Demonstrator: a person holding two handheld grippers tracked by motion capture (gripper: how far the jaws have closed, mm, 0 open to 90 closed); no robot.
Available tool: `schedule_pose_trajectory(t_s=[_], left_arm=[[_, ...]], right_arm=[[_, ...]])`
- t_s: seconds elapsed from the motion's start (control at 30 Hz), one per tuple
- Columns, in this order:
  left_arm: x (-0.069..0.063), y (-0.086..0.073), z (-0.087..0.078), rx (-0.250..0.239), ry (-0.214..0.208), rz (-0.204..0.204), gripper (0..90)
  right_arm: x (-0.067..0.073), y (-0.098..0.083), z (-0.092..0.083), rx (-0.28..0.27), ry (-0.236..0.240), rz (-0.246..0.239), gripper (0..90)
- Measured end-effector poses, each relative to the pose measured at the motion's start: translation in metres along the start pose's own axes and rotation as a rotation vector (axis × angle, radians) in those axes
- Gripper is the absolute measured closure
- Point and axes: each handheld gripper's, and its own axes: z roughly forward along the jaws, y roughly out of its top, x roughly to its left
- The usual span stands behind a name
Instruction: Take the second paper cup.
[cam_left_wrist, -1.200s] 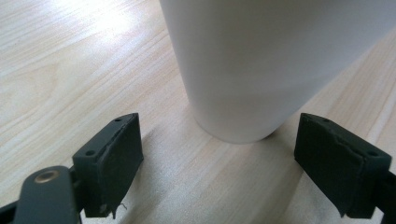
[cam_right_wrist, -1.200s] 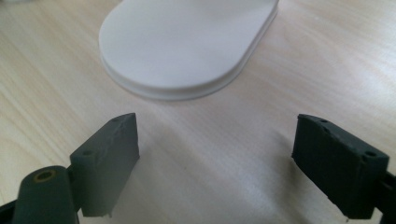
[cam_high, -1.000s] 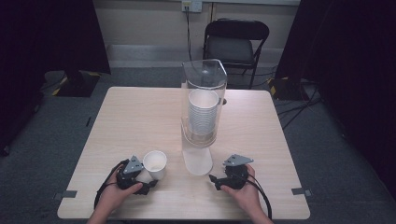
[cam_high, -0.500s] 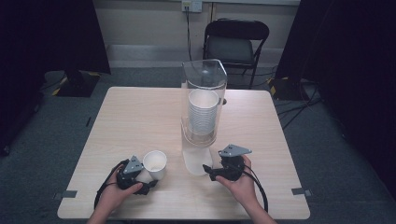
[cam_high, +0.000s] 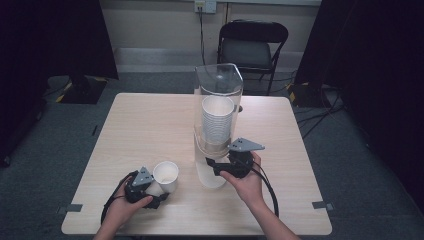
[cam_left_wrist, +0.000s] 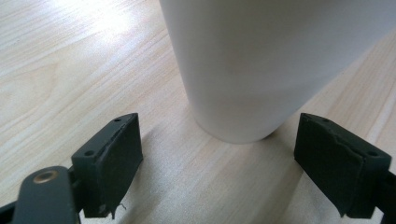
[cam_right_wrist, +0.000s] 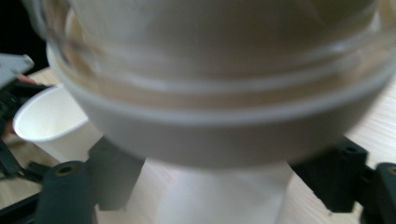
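Note:
A tall clear cup dispenser (cam_high: 218, 90) stands mid-table with a stack of white paper cups (cam_high: 217, 120) inside. Its lowest cup (cam_high: 212, 176) pokes out below the collar (cam_right_wrist: 219, 126). My right gripper (cam_high: 212, 166) is at that lowest cup (cam_right_wrist: 224, 198). In the right gripper view the gripper (cam_right_wrist: 224, 182) is open, one jaw on each side of the cup with small gaps. A loose white cup (cam_high: 166, 176) stands upright at front left. My left gripper (cam_high: 159, 193) lies on the table, open. The loose cup (cam_left_wrist: 261, 60) stands just ahead of the left gripper (cam_left_wrist: 219, 154), untouched.
The wooden table (cam_high: 140, 125) has wide bare room at left and behind. A black folding chair (cam_high: 252, 45) stands beyond the far edge. Cables trail from both grippers toward the front edge. The loose cup (cam_right_wrist: 46, 116) sits close to the dispenser's left side.
My right gripper has moved forward and left from the front of the table up to the dispenser's lowest cup. The left gripper and the loose cup have stayed put.

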Motion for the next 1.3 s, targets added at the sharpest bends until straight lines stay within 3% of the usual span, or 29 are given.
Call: schedule_pose_trajectory(t_s=[0.1, 0.13, 0.23, 0.43, 0.87, 1.17, 1.3], left_arm=[[0.0, 0.0, 0.0, 0.0, 0.0, 0.0, 14.7], [0.0, 0.0, 0.0, 0.0, 0.0, 0.0, 14.7], [0.0001, 0.0, 0.0, 0.0, 0.0, 0.001, 14.7], [0.0, 0.0, 0.0, 0.0, 0.001, 0.001, 14.7], [-0.0006, -0.0002, -0.0003, 0.003, 0.008, -0.002, 14.6], [-0.0005, -0.0002, -0.0002, 0.001, 0.005, -0.003, 14.6], [-0.0003, -0.0001, -0.0001, 0.001, 0.003, -0.005, 14.5]], right_arm=[[0.0014, 0.0008, 0.004, -0.02, -0.006, 0.009, 26.1], [0.0012, 0.001, 0.0049, -0.043, -0.008, 0.009, 31.0], [0.0005, 0.0013, 0.0065, -0.047, 0.007, 0.02, 33.6], [0.0013, -0.0015, 0.0066, -0.049, -0.008, -0.031, 35.4], [0.0031, -0.0073, 0.0071, -0.066, -0.025, -0.058, 36.4], [0.0024, -0.0057, 0.007, -0.066, -0.017, -0.045, 34.7], [0.0015, -0.0045, 0.0085, -0.077, -0.03, -0.029, 26.1]])
